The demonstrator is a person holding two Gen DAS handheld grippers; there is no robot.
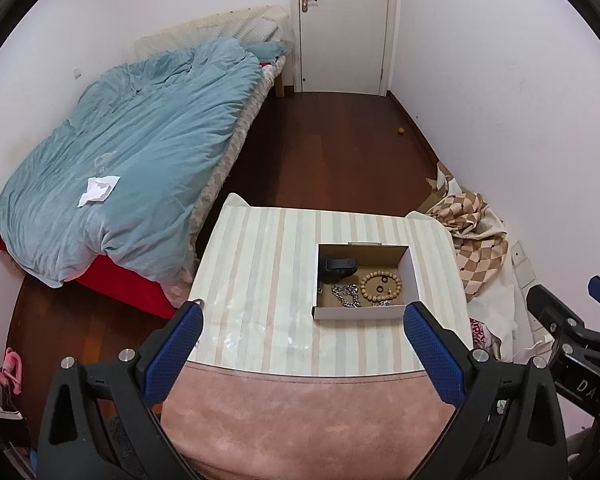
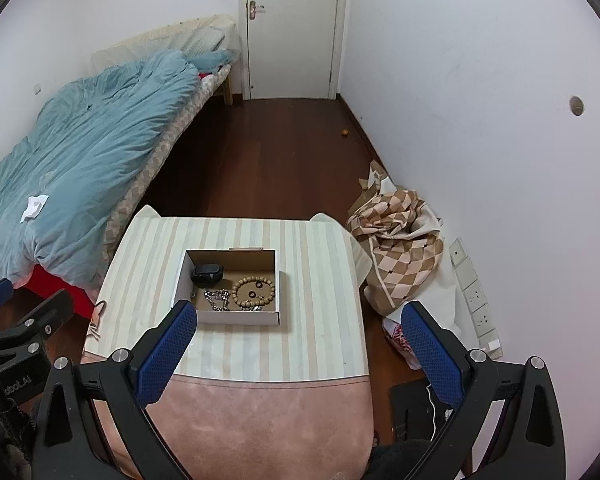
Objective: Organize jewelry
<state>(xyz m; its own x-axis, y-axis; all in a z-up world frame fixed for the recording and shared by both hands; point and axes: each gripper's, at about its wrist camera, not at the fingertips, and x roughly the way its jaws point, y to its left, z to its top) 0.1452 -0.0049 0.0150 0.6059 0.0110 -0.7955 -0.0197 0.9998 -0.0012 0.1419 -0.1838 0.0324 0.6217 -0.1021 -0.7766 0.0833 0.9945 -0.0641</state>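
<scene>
An open white cardboard box (image 1: 364,313) (image 2: 236,317) stands on a small striped table (image 1: 268,280) (image 2: 316,288). Inside lie a wooden bead bracelet (image 1: 381,289) (image 2: 254,291), a silver chain (image 1: 346,295) (image 2: 217,299), a black case (image 1: 337,269) (image 2: 207,273) and small dark rings (image 1: 383,280) (image 2: 259,285). My left gripper (image 1: 304,312) is open and empty, held above the table's near side. My right gripper (image 2: 300,310) is open and empty, also held above and short of the box. Each gripper shows at the edge of the other's view.
A pink cloth (image 1: 300,420) (image 2: 256,424) covers the table's near end. A bed with a blue duvet (image 1: 132,152) (image 2: 80,140) lies to the left. A checked cloth heap (image 1: 472,232) (image 2: 400,240) lies on the floor at right by the wall. A closed door (image 1: 340,24) is at the back.
</scene>
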